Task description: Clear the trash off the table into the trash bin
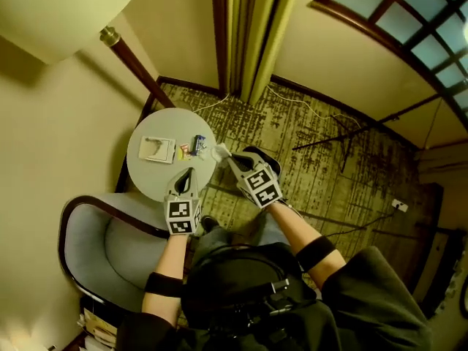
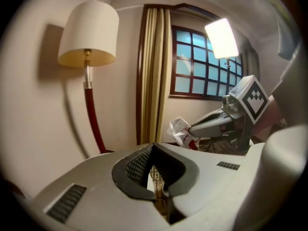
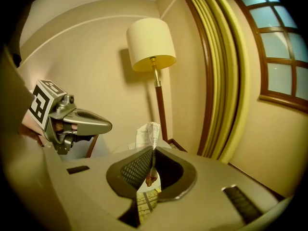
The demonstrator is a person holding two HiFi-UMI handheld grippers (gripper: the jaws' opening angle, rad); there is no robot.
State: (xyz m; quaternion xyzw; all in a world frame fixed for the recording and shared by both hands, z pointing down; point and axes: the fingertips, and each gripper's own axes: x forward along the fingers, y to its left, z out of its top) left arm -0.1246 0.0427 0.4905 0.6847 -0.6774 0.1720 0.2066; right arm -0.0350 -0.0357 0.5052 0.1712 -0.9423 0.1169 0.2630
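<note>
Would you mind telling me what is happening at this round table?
A person is clearing a small round table with two handheld grippers. The right gripper is shut on a crumpled white wrapper above the table's edge. The left gripper is shut and empty. A white square piece and a blue item lie on the table.

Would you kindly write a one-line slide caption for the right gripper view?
Right gripper pinching a crumpled white wrapper; floor lamp behind, left gripper alongside.

Crumpled white wrapper (image 3: 147, 133) pinched in the right hand-held gripper (image 3: 153, 149). A flat white packet (image 1: 156, 149) and a small blue item (image 1: 199, 144) lie on the table (image 1: 146, 180).
</note>
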